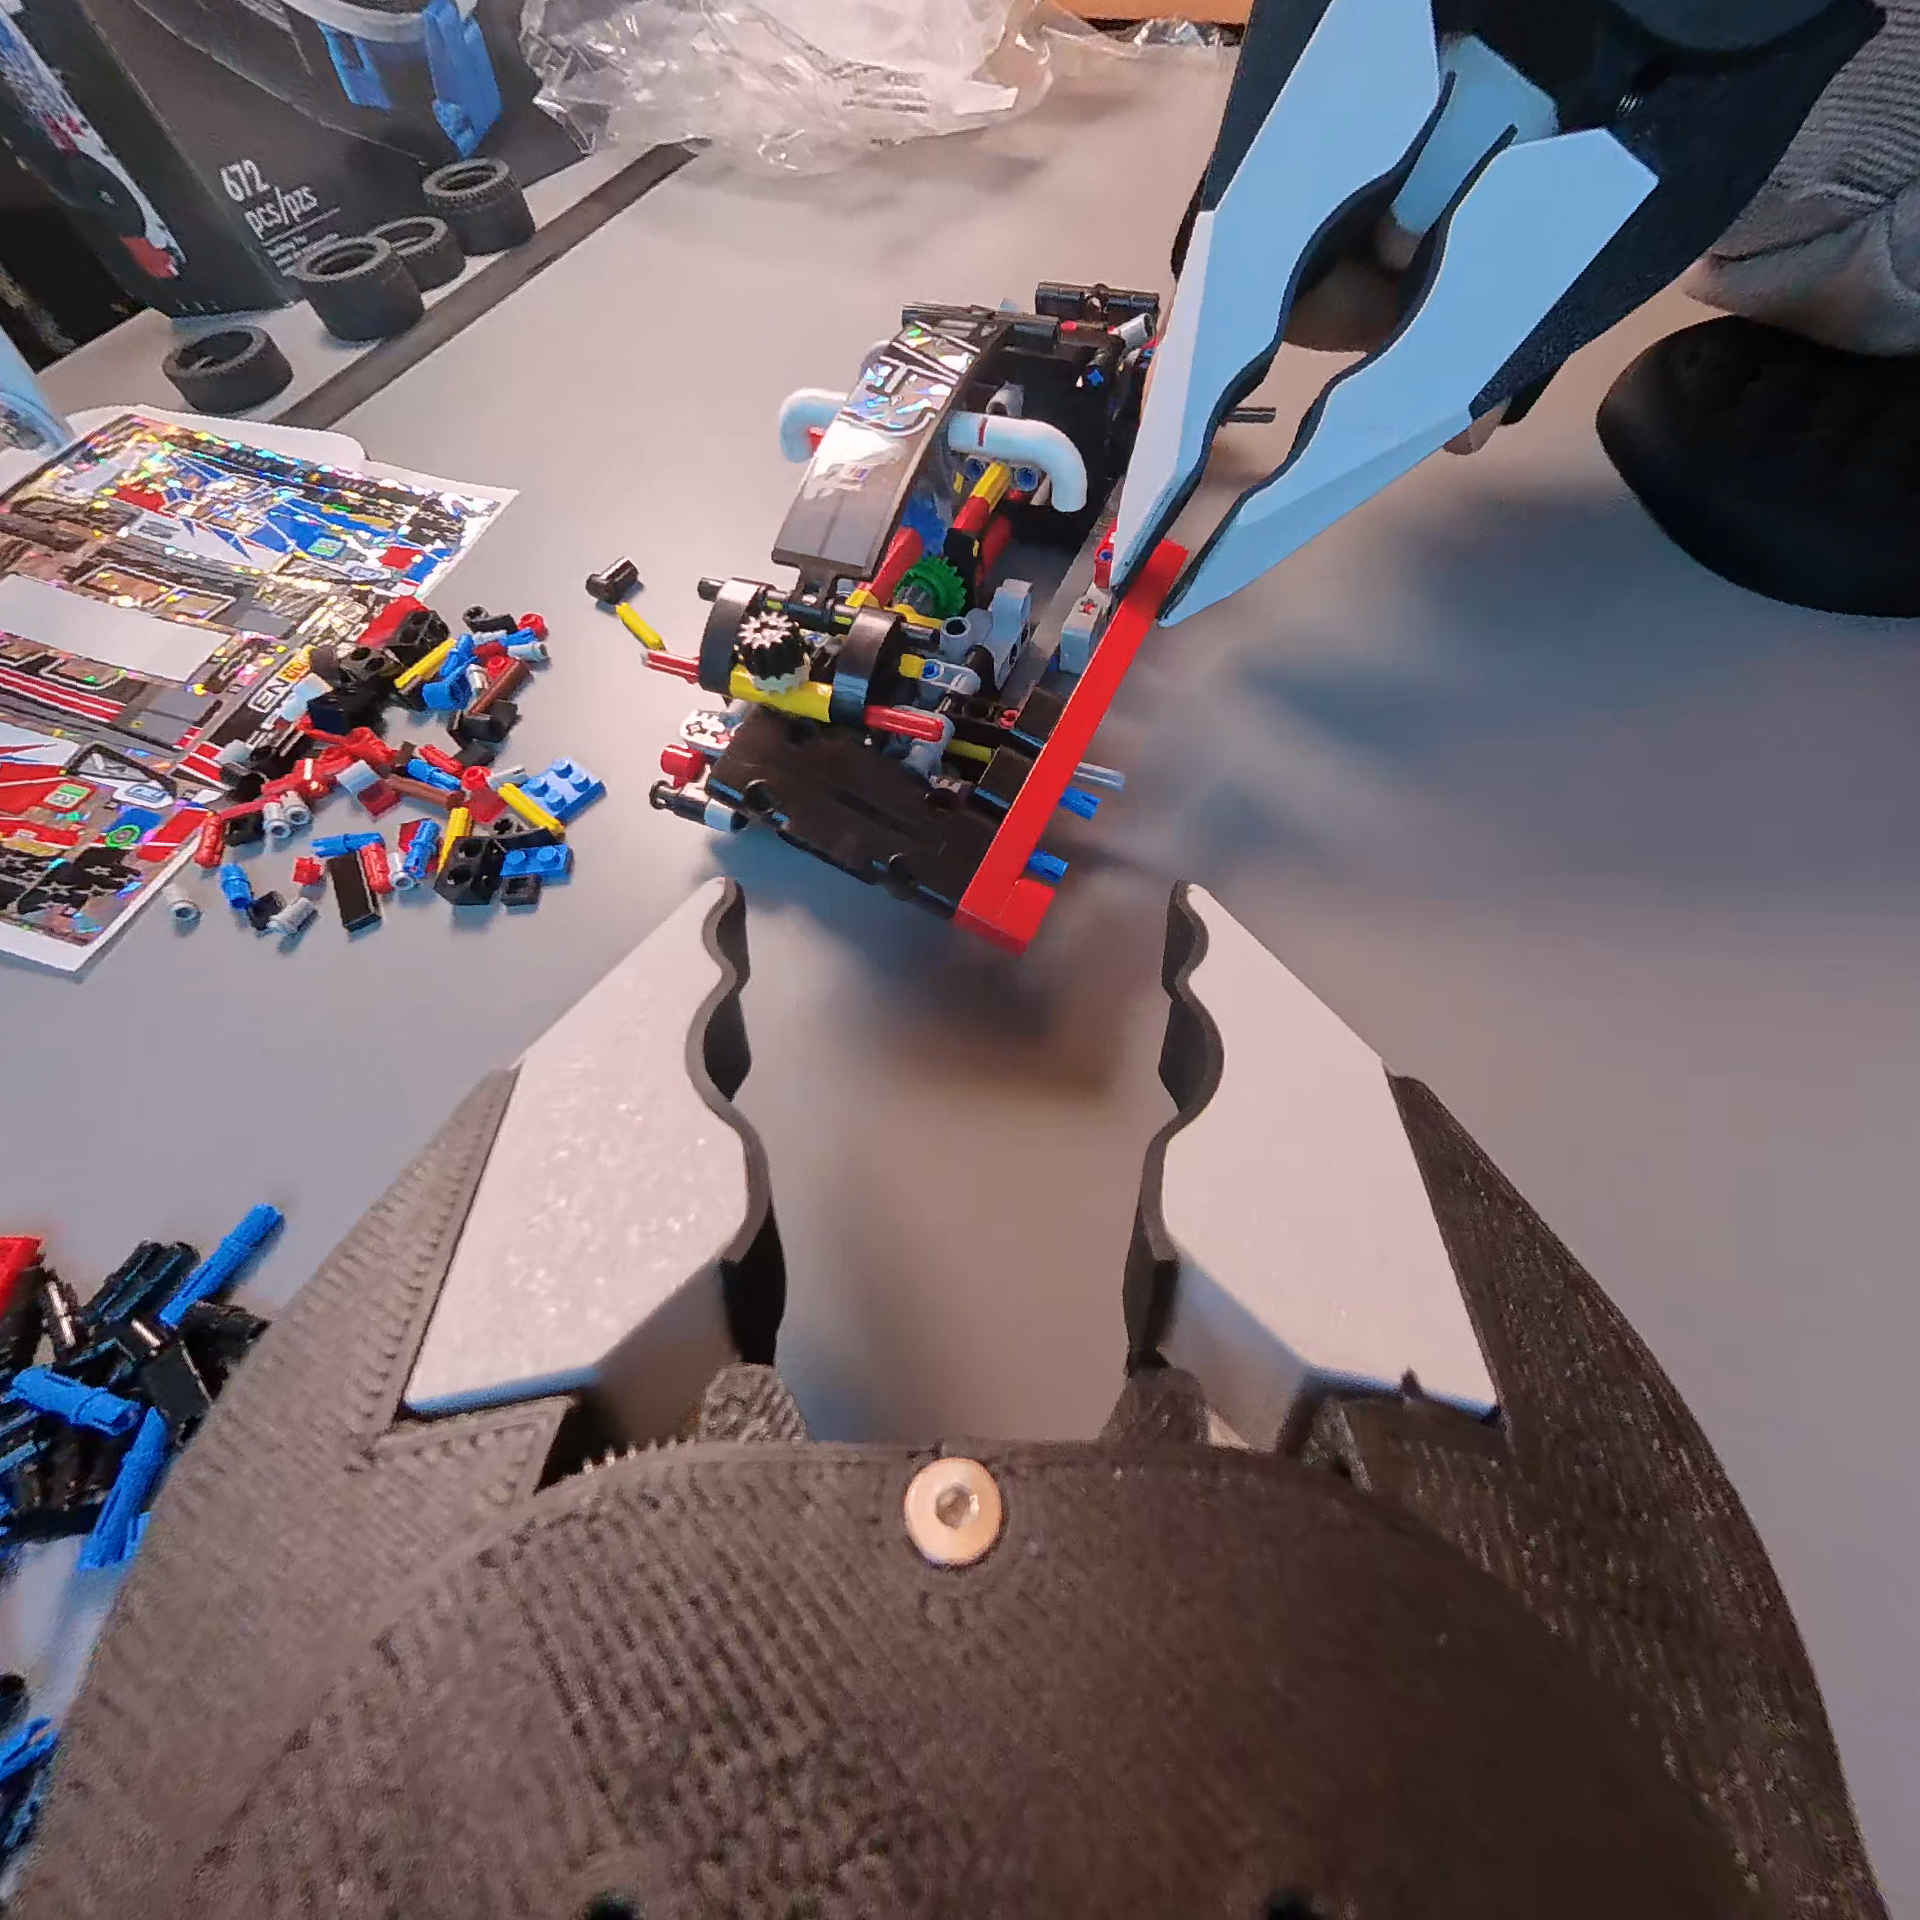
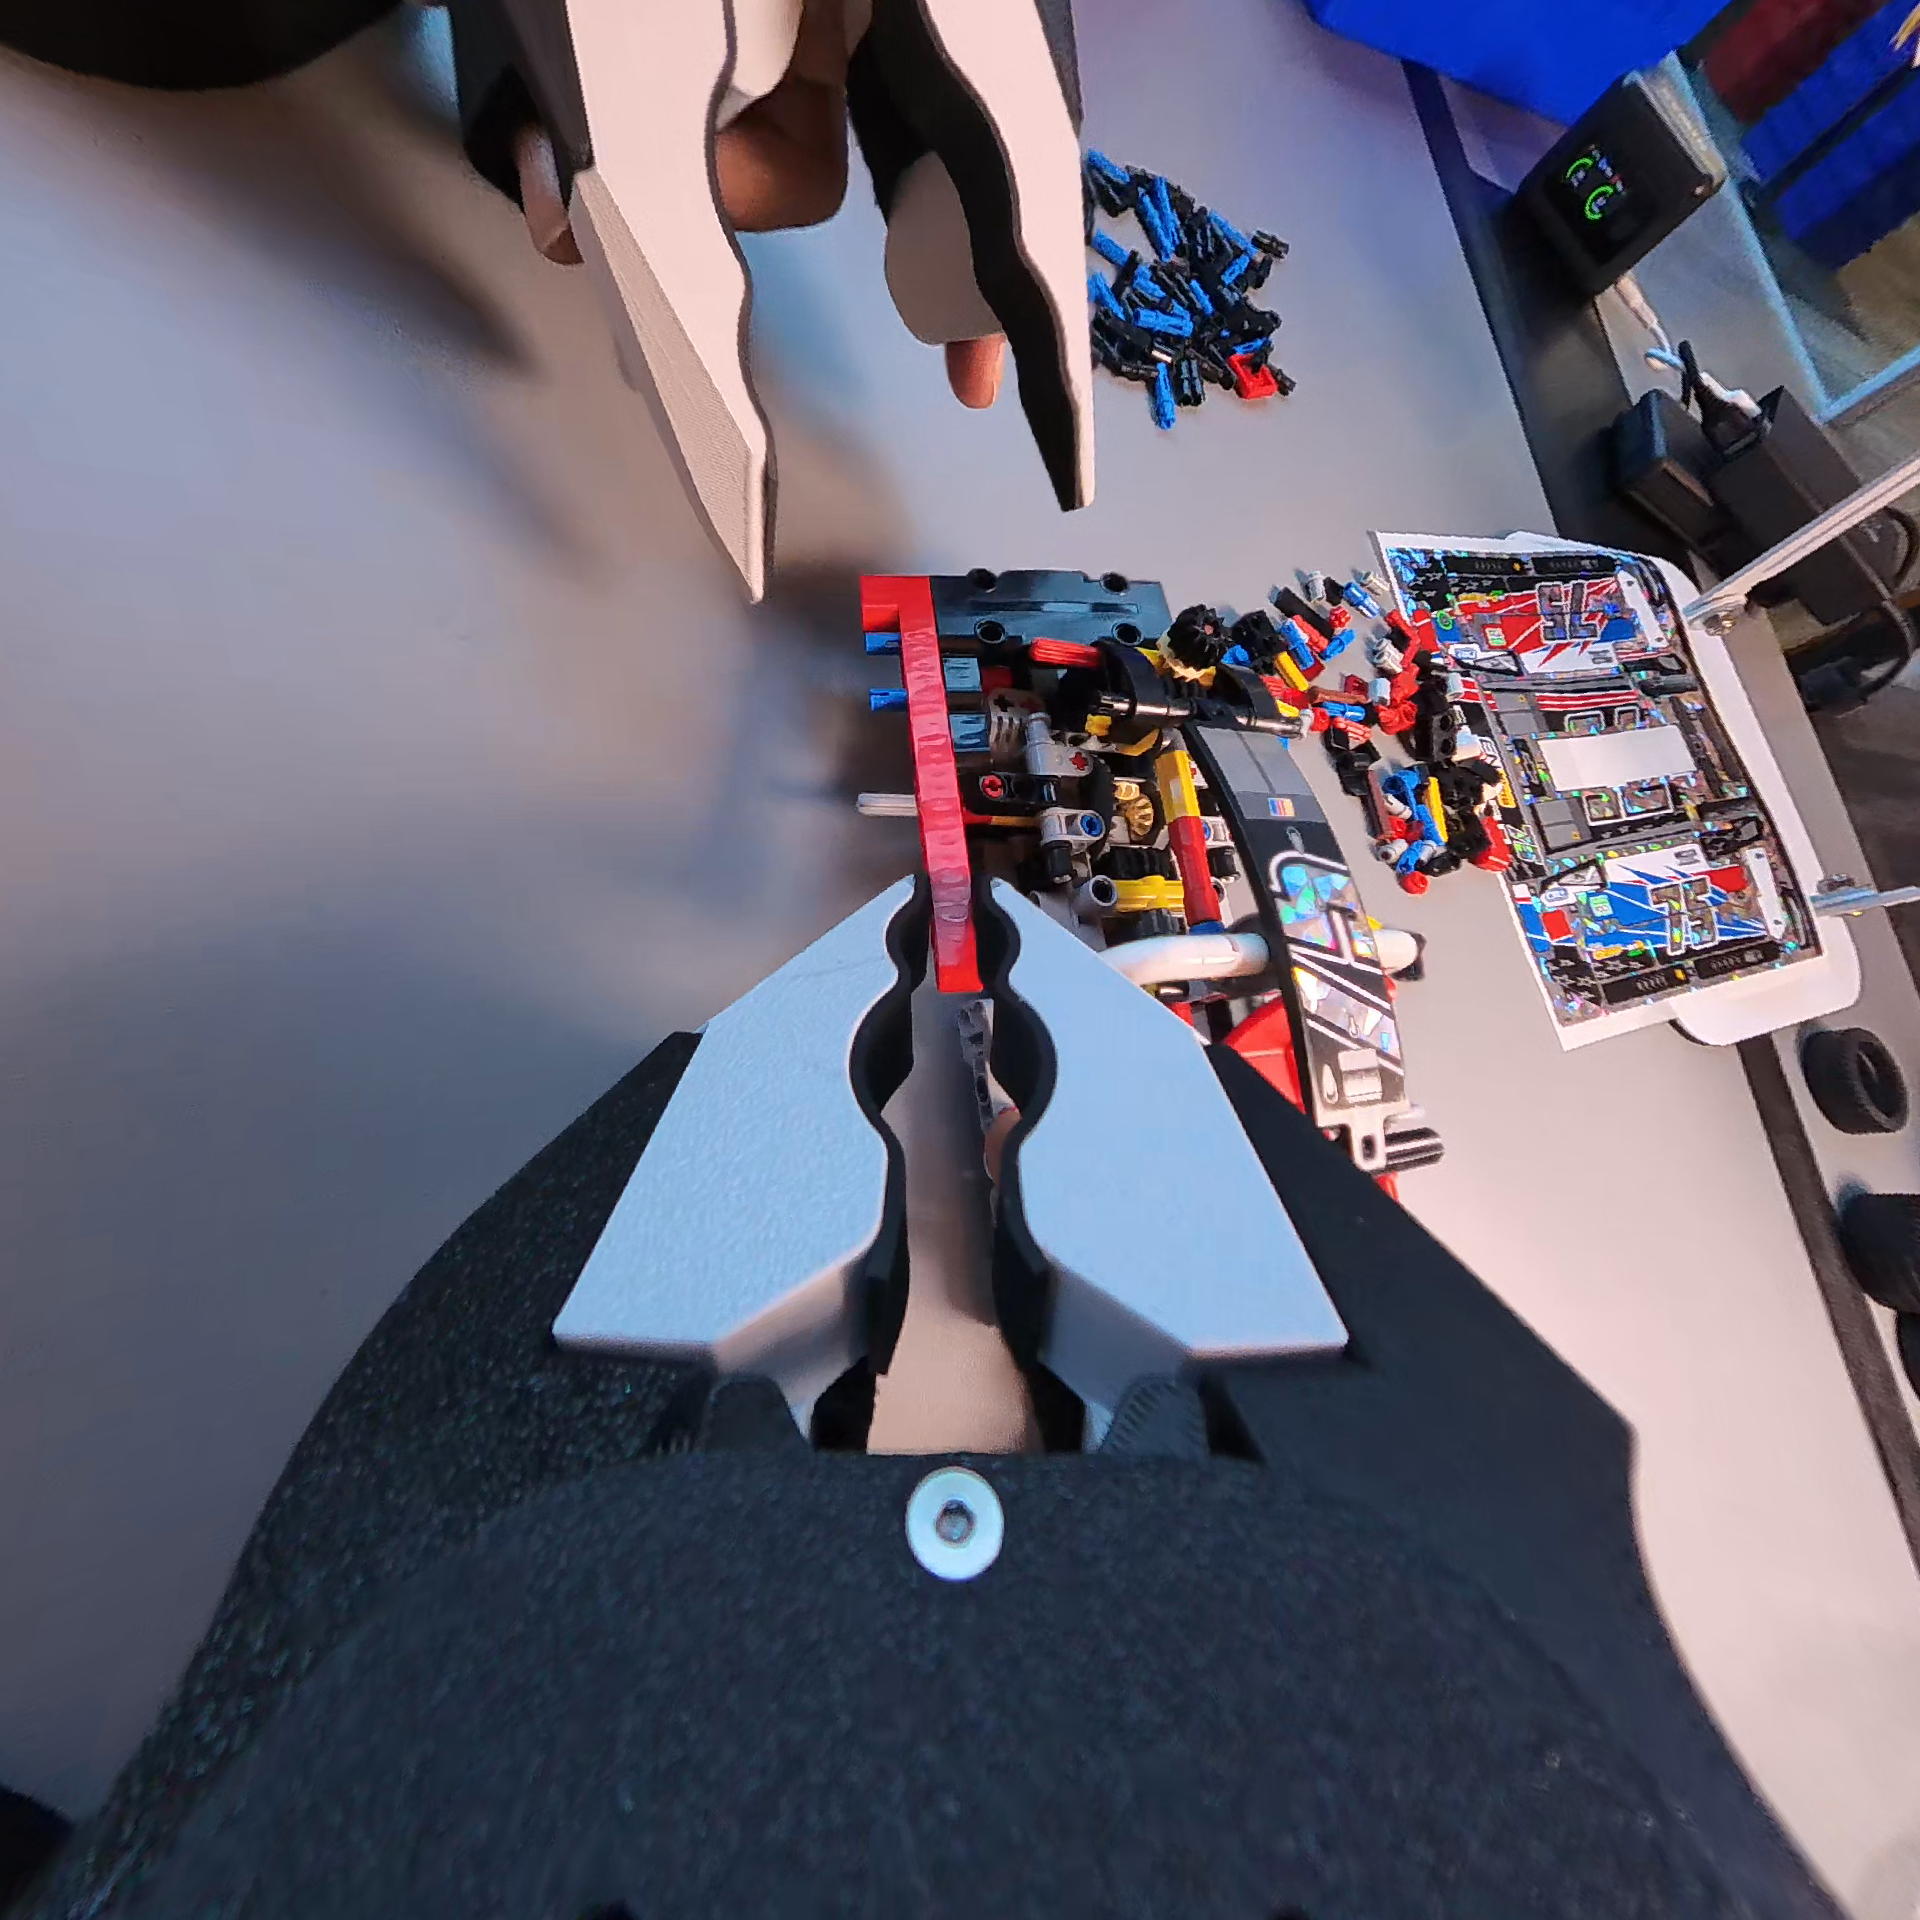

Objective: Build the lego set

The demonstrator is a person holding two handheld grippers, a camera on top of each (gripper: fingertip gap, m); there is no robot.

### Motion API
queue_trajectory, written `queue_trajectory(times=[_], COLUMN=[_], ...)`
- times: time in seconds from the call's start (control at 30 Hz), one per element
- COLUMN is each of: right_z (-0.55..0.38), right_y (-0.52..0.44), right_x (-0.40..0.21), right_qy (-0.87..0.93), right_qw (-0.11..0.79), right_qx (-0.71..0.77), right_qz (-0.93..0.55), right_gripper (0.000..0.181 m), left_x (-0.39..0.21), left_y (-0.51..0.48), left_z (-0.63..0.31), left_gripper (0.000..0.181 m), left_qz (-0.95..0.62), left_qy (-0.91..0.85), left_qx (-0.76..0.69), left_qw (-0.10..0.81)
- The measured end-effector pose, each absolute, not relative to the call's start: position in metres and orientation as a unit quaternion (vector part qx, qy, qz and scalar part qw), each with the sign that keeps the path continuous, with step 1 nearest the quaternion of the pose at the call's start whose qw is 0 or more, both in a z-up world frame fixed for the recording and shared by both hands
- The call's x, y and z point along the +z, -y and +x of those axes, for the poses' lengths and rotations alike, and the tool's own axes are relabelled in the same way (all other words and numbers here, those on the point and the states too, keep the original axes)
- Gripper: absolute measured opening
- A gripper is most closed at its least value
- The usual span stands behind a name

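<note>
On the grey tabletop (image 1: 1455, 831), mid-scene, the half-built car (image 1: 914, 623) stands tipped up on its side, a long red beam (image 1: 1070, 748) along its edge. Your right gripper (image 2: 951, 914) has its fingers (image 2: 810, 1091) closed to a narrow gap around the near end of that beam. Your left gripper (image 1: 951, 914) hangs above bare tabletop just short of the car, fingers (image 1: 623, 1143) spread wide and holding nothing. Left of the car in the left wrist view lie a pile of small parts (image 1: 416, 748) and a shiny sticker sheet (image 1: 156, 623). A heap of blue and black pins (image 2: 1184, 281) sits farther off, and tyres (image 1: 364, 281) stand near the box (image 1: 260, 125).
</note>
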State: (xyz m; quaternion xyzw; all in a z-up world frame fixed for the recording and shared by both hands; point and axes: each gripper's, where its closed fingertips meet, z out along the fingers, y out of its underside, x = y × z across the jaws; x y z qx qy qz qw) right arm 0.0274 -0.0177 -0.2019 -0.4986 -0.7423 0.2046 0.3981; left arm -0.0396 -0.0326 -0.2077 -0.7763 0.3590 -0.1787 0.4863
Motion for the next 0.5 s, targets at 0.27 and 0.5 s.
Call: queue_trajectory(times=[0.27, 0.5], right_z=[0.025, 0.027], right_y=[0.023, 0.023], right_x=[-0.187, -0.171], right_qy=[0.728, 0.681], right_qw=[0.41, 0.406], right_qx=[0.26, 0.357], right_qz=[-0.483, -0.494], right_gripper=[0.005, 0.005], left_x=[-0.214, -0.213], left_y=[0.019, 0.016], left_z=[-0.038, -0.02], left_gripper=[0.095, 0.095], left_qz=[-0.759, -0.723], left_qy=[-0.416, -0.471], left_qx=[-0.236, -0.271], left_qw=[0.442, 0.426])
